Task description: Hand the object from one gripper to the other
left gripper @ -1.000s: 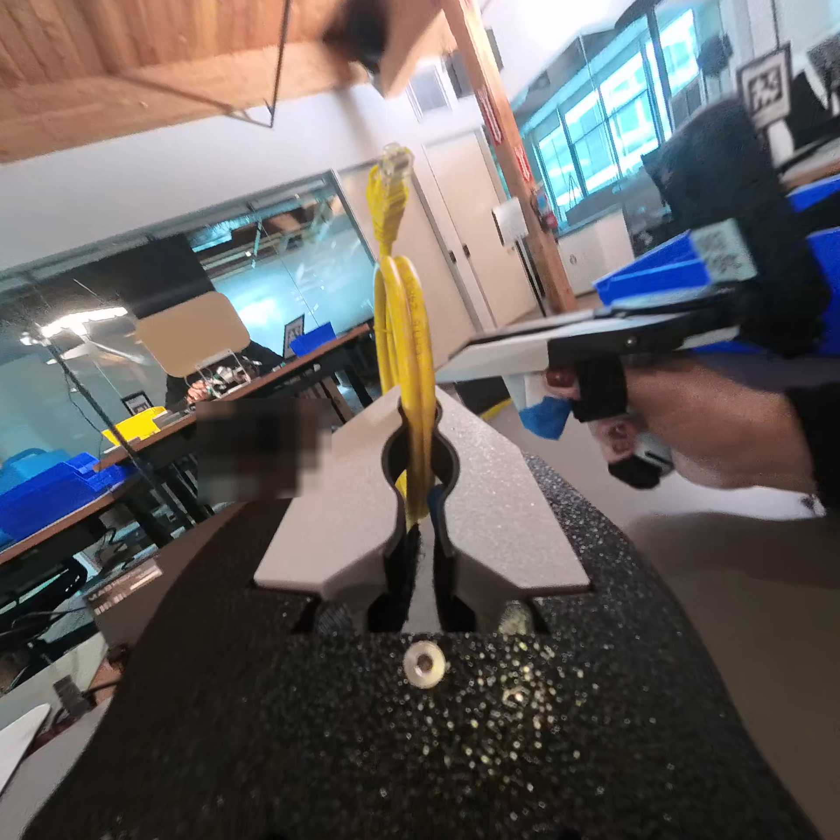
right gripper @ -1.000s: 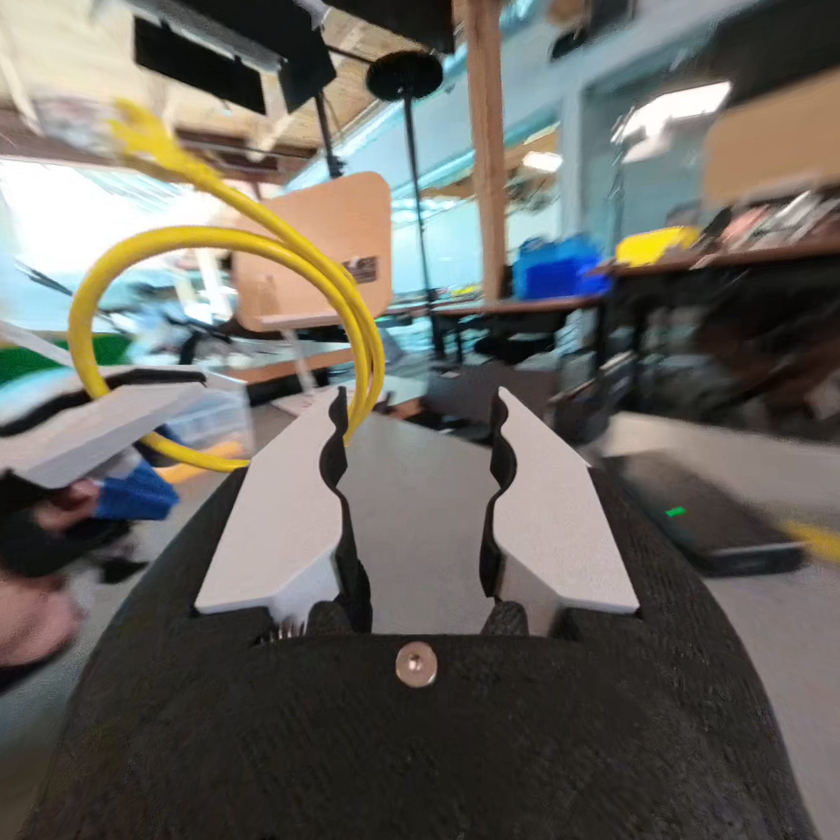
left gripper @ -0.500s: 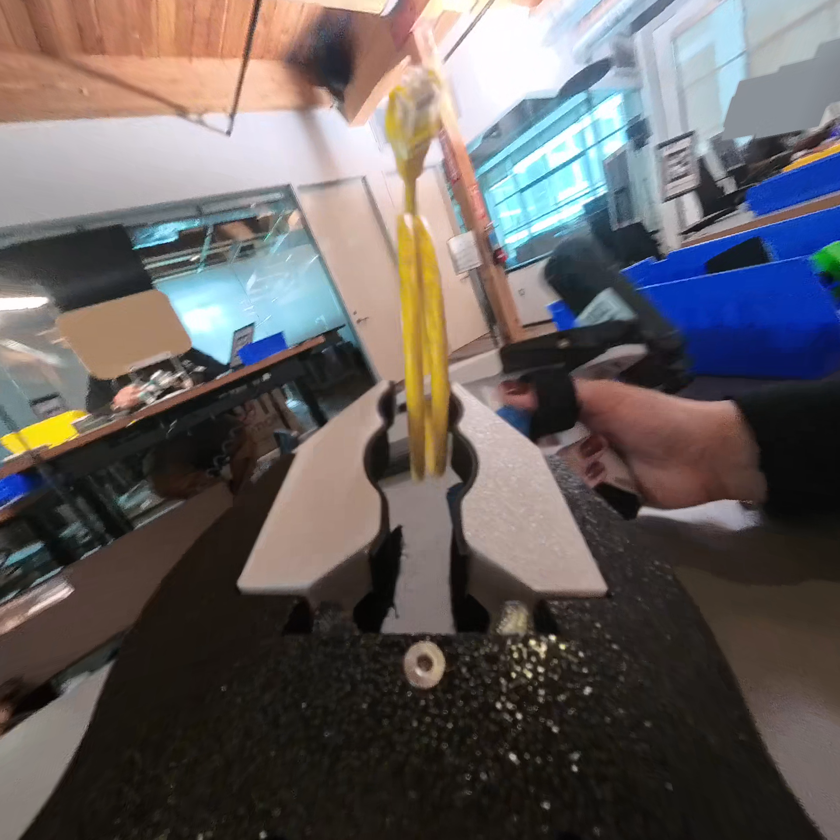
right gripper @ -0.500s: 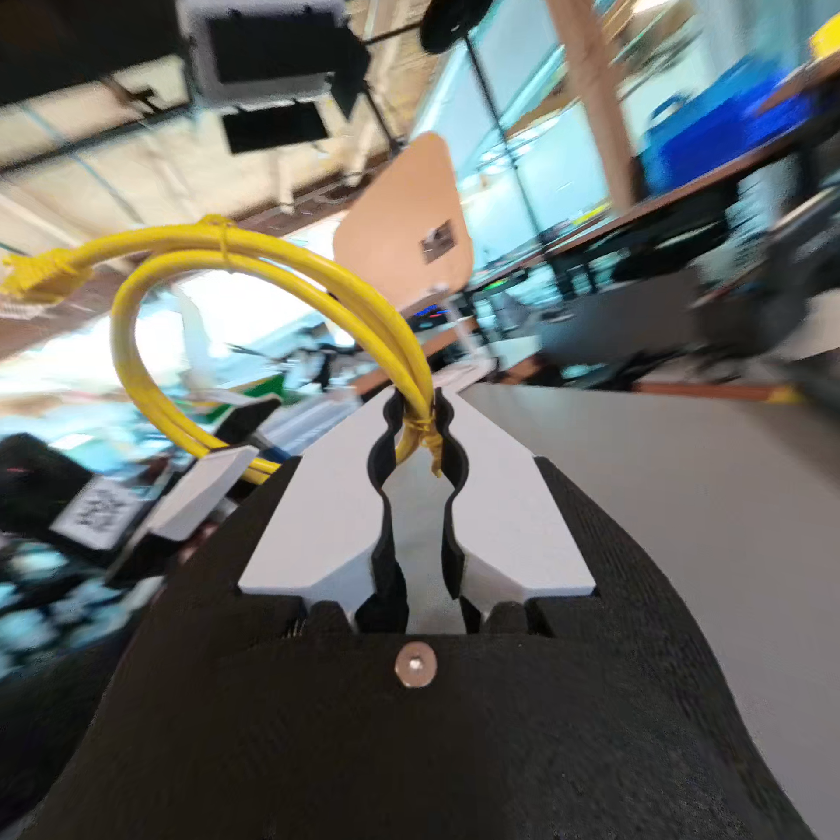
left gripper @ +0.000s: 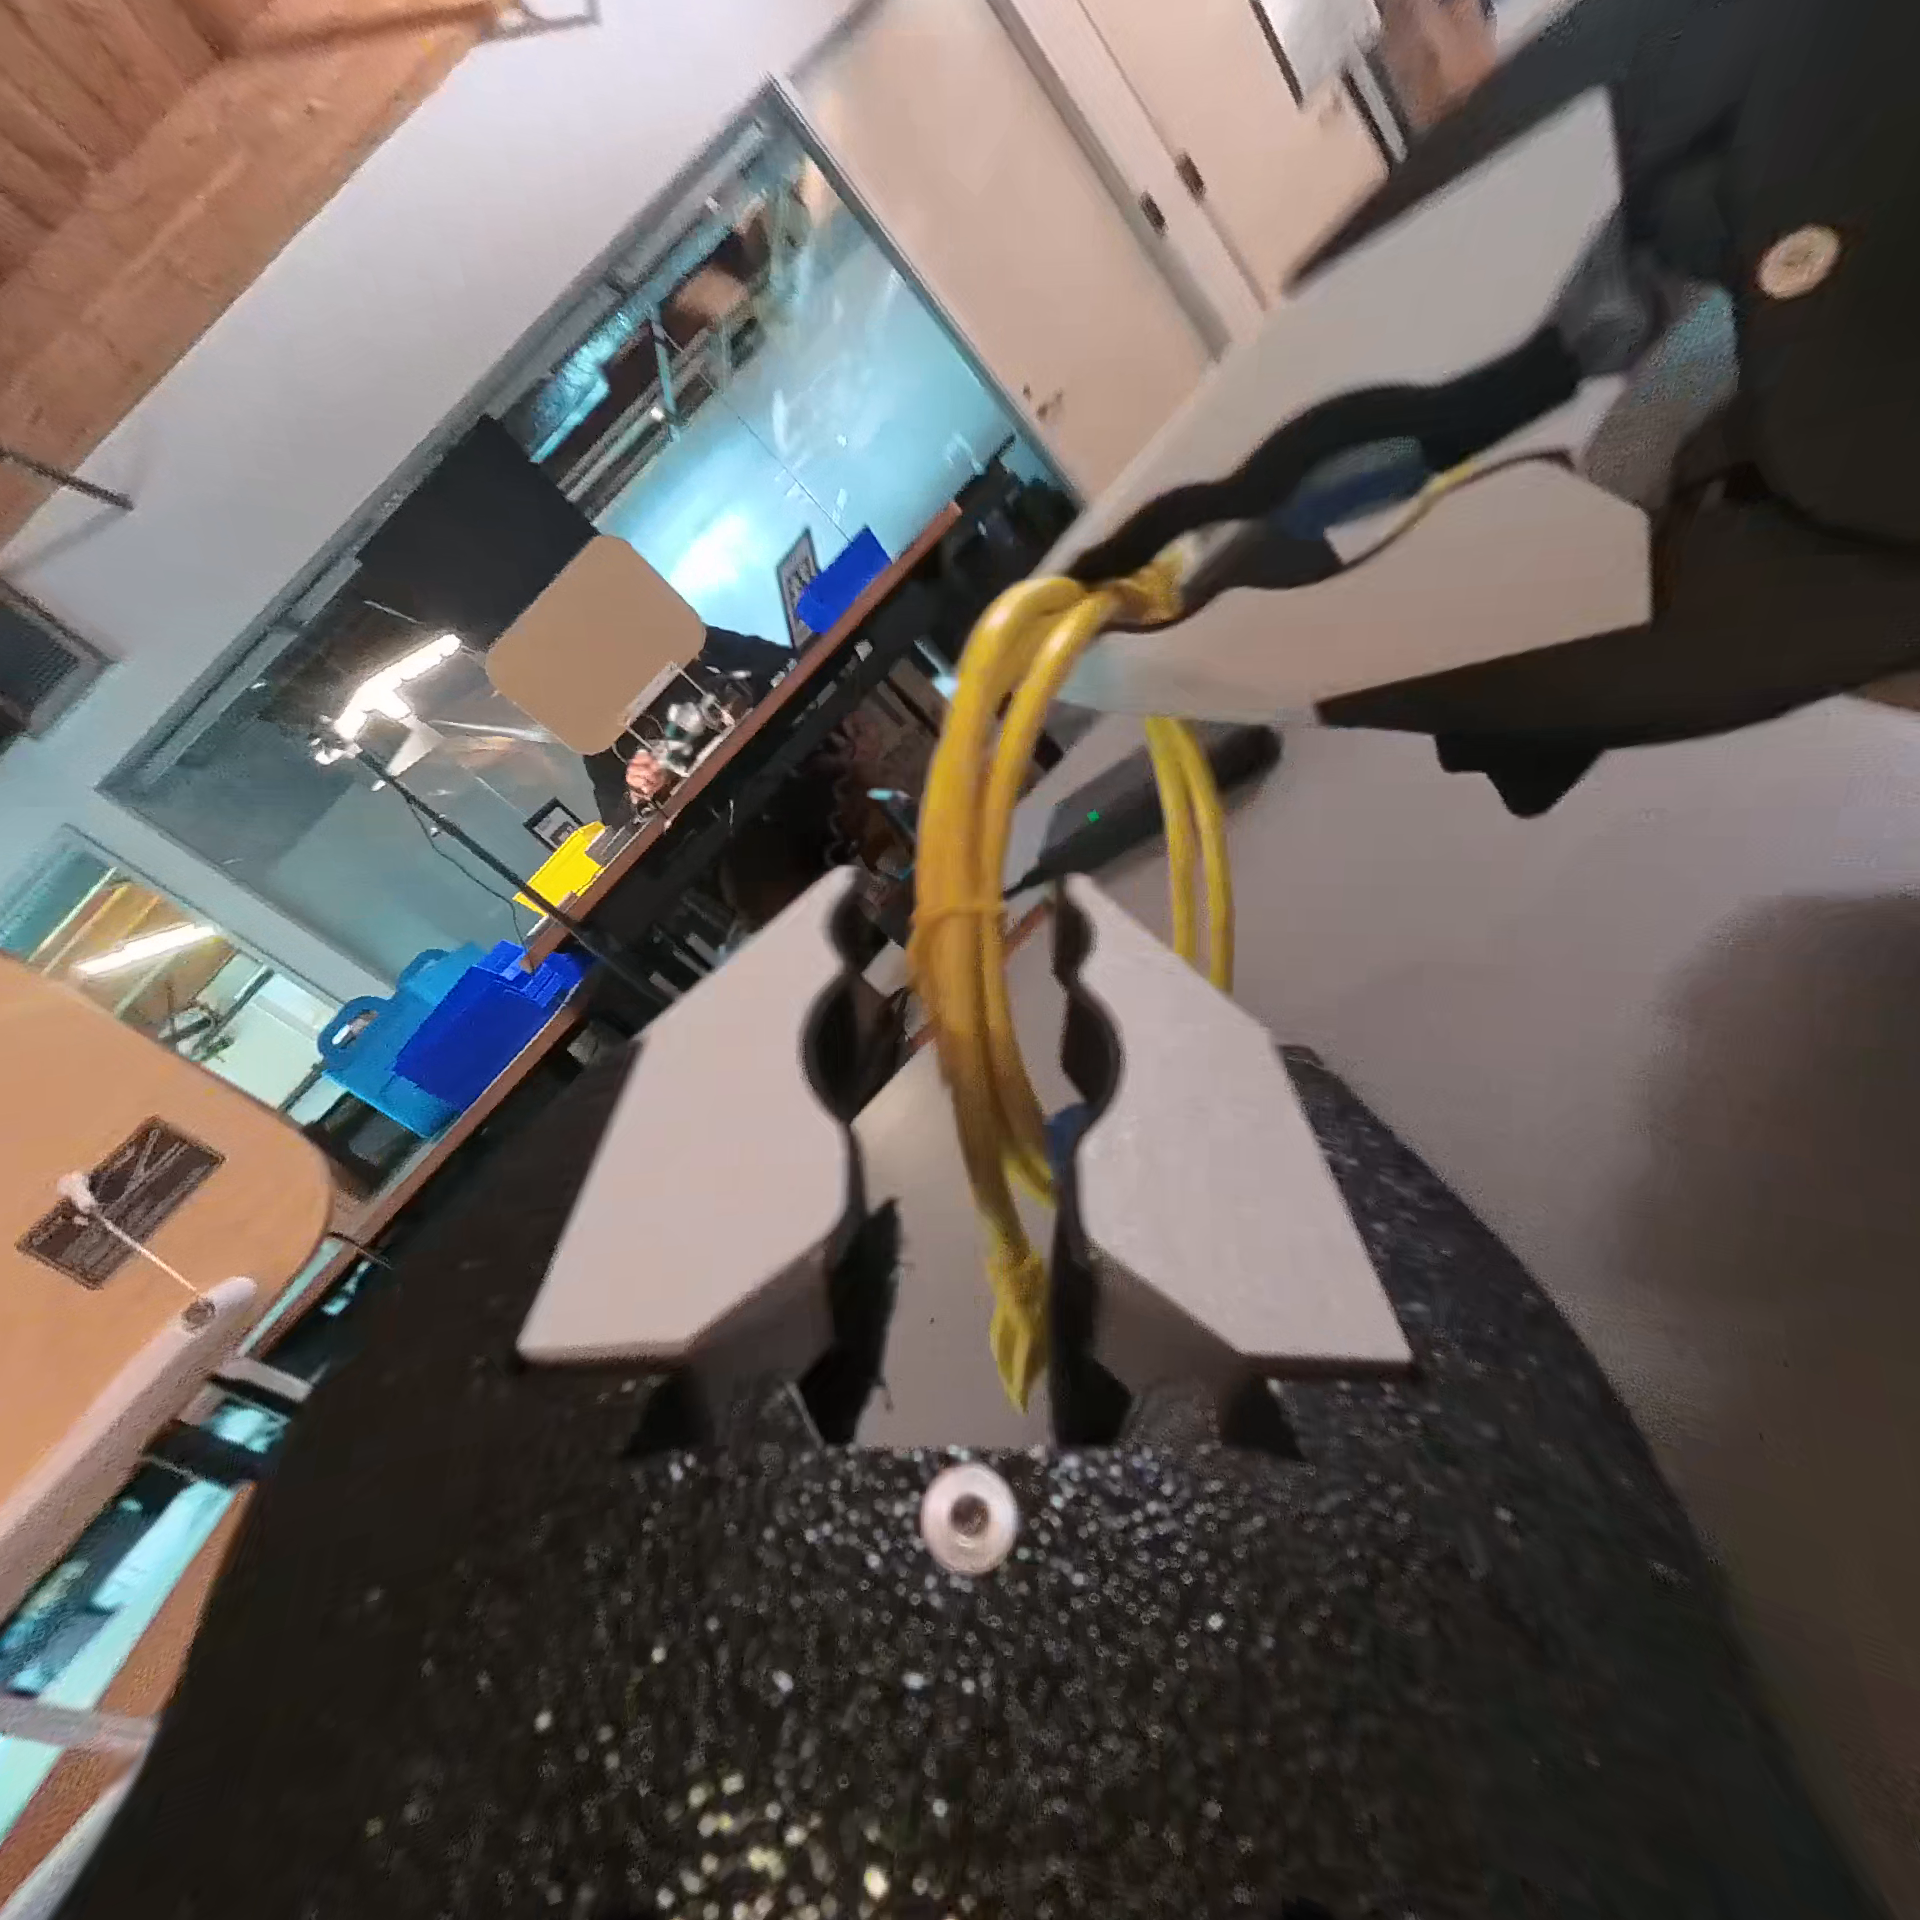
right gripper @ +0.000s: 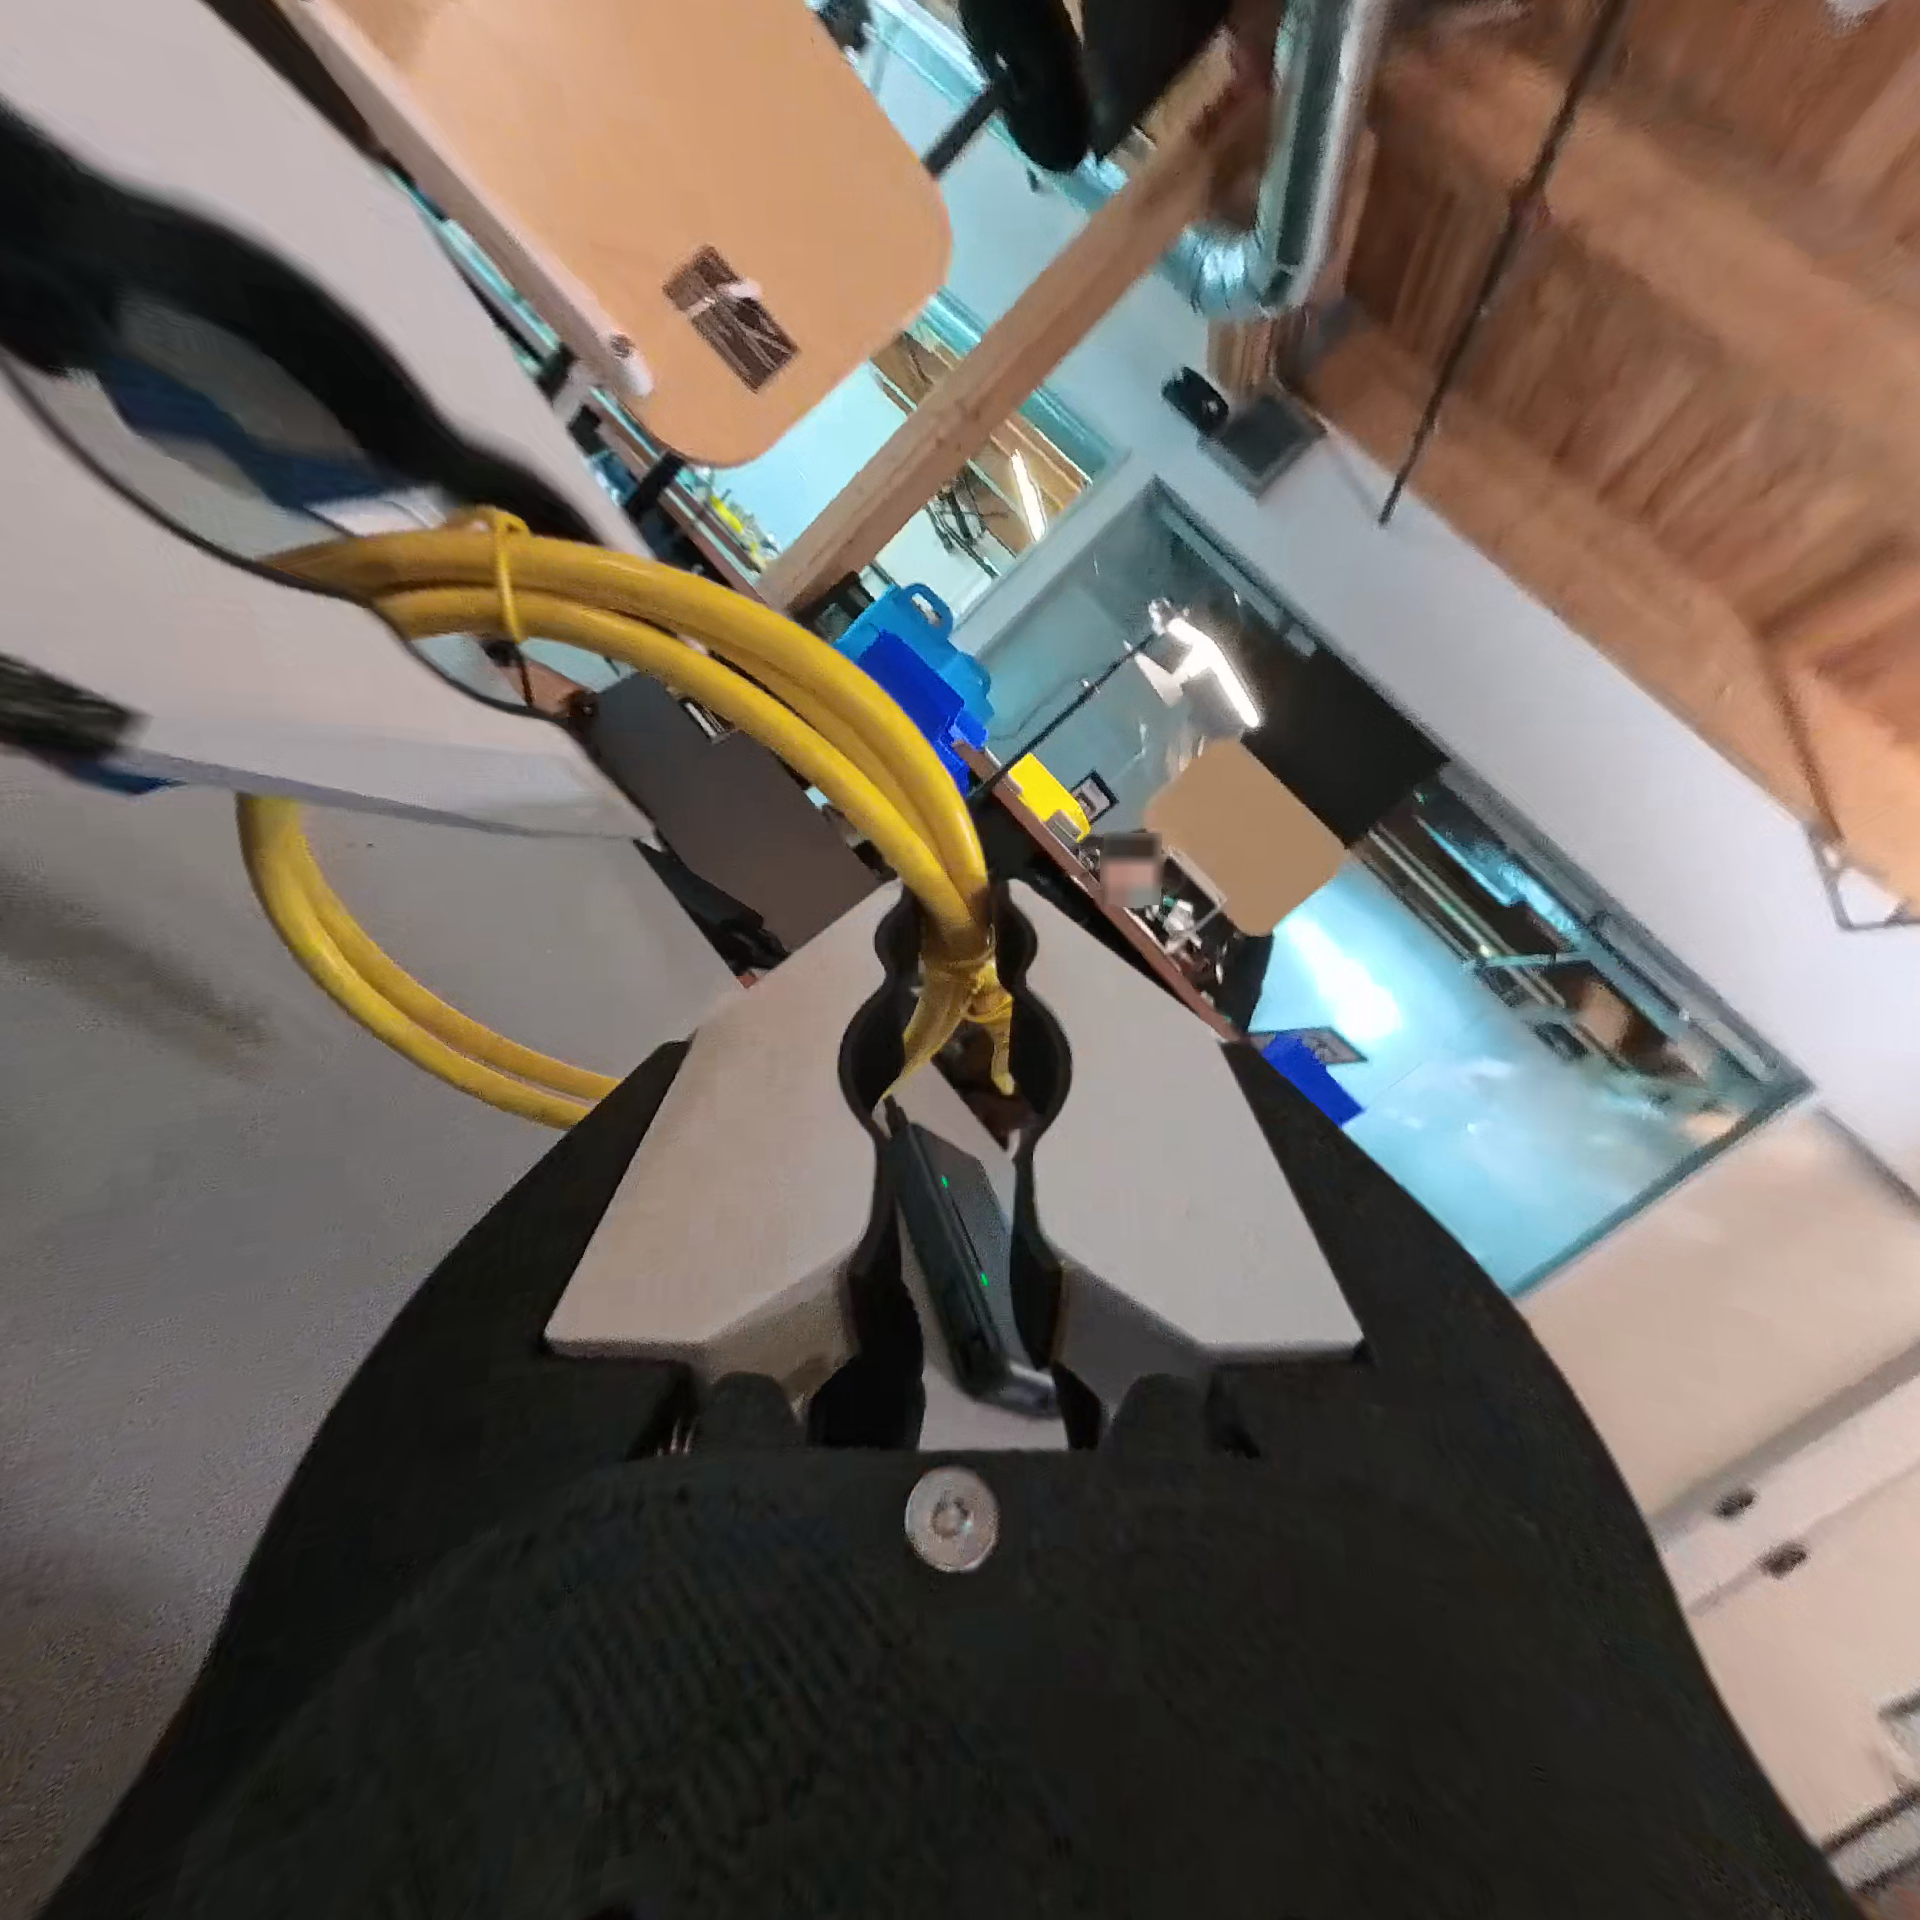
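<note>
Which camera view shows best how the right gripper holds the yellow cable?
The right wrist view: the right gripper pinches the tied part of the yellow cable at its fingertips, seen sharply. The left wrist view shows that gripper side-on at top right, its grip partly hidden, while the cable hangs between the open left gripper.

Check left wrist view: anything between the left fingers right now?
Yes. The yellow cable loop hangs down between the left gripper's spread fingers, which do not pinch it. The right gripper, upper right in that view, is clamped on its tied end.
</note>
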Motion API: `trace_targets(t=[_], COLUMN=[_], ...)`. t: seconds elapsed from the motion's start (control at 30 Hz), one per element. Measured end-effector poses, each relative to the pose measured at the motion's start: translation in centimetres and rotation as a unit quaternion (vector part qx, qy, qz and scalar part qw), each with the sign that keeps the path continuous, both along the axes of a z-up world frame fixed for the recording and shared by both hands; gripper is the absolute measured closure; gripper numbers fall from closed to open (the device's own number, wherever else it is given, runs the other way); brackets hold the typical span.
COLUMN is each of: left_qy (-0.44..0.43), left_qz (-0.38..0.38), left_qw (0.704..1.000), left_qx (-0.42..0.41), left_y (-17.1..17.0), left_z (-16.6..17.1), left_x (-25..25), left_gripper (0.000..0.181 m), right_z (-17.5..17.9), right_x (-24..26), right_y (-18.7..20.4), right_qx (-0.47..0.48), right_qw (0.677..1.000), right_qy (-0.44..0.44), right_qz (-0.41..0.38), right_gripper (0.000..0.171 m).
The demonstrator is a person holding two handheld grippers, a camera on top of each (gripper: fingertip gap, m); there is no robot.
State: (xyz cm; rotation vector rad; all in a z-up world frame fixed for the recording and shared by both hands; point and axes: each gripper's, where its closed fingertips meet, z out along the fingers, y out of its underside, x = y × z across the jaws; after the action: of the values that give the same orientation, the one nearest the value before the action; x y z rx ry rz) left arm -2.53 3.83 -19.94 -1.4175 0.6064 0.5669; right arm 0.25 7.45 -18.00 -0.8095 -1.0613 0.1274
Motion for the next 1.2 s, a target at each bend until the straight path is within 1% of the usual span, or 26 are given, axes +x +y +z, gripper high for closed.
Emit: trace_targets(t=[0.03,0.1,0.13,0.2,0.27,0.3,0.4,0.43,0.47,0.53,0.57,0.6,0.63,0.67,0.7,0.77,0.8,0.87,0.93,1.0,1.03,1.1,1.17,1.2], left_qy=[0.017,0.016,-0.002,-0.068,-0.154,-0.198,-0.319,-0.355,-0.385,-0.426,-0.44,-0.45,-0.455,-0.457,-0.462,-0.482,-0.499,-0.546,-0.581,-0.618,-0.637,-0.666,-0.684,-0.685], left_qz=[0.002,0.016,0.016,0.006,-0.016,-0.042,-0.148,-0.18,-0.203,-0.255,-0.278,-0.294,-0.298,-0.297,-0.294,-0.309,-0.32,-0.318,-0.324,-0.329,-0.337,-0.368,-0.385,-0.391], left_qw=[1.0,0.999,0.999,0.997,0.988,0.979,0.936,0.917,0.899,0.867,0.853,0.843,0.839,0.838,0.837,0.82,0.805,0.775,0.746,0.713,0.693,0.647,0.615,0.607], left_qx=[-0.018,-0.028,-0.033,-0.03,-0.017,-0.006,0.024,0.034,0.04,0.044,0.04,0.032,0.026,0.021,0.015,0.013,0.012,0.018,0.027,0.016,-0.002,-0.042,-0.077,-0.091], left_y=[0.1,0.3,0.4,0.3,0.1,-0.1,-1.1,-1.5,-1.8,-2.4,-2.6,-2.7,-2.6,-2.5,-2.4,-2.4,-2.5,-2.1,-2.1,-1.7,-1.5,-1.3,-1.1,-1.0], left_z=[-0.6,-0.9,-1.0,-0.6,0.0,0.5,2.1,2.7,3.1,3.7,3.8,3.8,3.6,3.3,3.0,3.0,3.2,3.5,3.6,3.3,3.0,2.6,2.1,2.0], left_x=[0.1,-0.3,-0.6,-1.2,-2.0,-2.2,-2.3,-2.4,-2.6,-2.6,-2.5,-2.3,-2.3,-2.4,-2.5,-2.5,-2.7,-3.6,-4.3,-4.7,-4.6,-3.7,-2.7,-2.2], left_gripper=[0.165,0.174,0.175,0.177,0.178,0.178,0.178,0.178,0.178,0.178,0.178,0.178,0.178,0.178,0.177,0.176,0.168,0.127,0.111,0.097,0.093,0.091,0.092,0.092], right_z=[-0.1,0.1,0.3,1.6,2.3,2.6,3.1,3.0,2.8,2.2,2.0,1.9,1.8,1.7,1.5,1.4,1.5,1.6,1.5,1.5,1.5,1.2,0.5,0.0], right_x=[-0.2,-0.2,-0.1,0.5,0.9,1.0,1.5,1.4,1.1,0.4,0.2,0.2,0.2,0.1,0.0,-0.2,-0.2,-0.2,0.1,0.3,0.3,0.2,-0.5,-1.0], right_y=[-0.3,-0.4,-0.6,-0.8,-1.4,-1.6,-1.3,-1.6,-2.3,-3.8,-4.6,-5.3,-5.8,-6.2,-6.3,-5.7,-5.3,-4.0,-2.5,-1.6,-1.4,-1.0,-1.4,-1.9], right_qx=[0.008,0.012,0.003,-0.025,-0.075,-0.106,-0.206,-0.241,-0.284,-0.375,-0.414,-0.444,-0.465,-0.475,-0.475,-0.453,-0.436,-0.393,-0.339,-0.267,-0.223,-0.122,-0.019,0.026], right_qw=[1.0,1.0,0.999,0.995,0.984,0.974,0.936,0.916,0.889,0.817,0.777,0.739,0.712,0.698,0.7,0.737,0.76,0.813,0.867,0.917,0.941,0.979,0.997,0.998], right_qy=[-0.004,0.007,0.024,0.074,0.116,0.133,0.18,0.184,0.177,0.153,0.14,0.13,0.122,0.113,0.107,0.109,0.112,0.127,0.137,0.129,0.117,0.081,0.023,-0.008], right_qz=[0.001,0.008,0.023,0.055,0.117,0.151,0.223,0.264,0.314,0.41,0.454,0.489,0.512,0.524,0.523,0.49,0.469,0.411,0.339,0.266,0.226,0.139,0.071,0.054], right_gripper=[0.159,0.156,0.15,0.122,0.116,0.115,0.106,0.107,0.112,0.119,0.128,0.134,0.143,0.158,0.161,0.161,0.161,0.161,0.161,0.161,0.161,0.161,0.162,0.162])
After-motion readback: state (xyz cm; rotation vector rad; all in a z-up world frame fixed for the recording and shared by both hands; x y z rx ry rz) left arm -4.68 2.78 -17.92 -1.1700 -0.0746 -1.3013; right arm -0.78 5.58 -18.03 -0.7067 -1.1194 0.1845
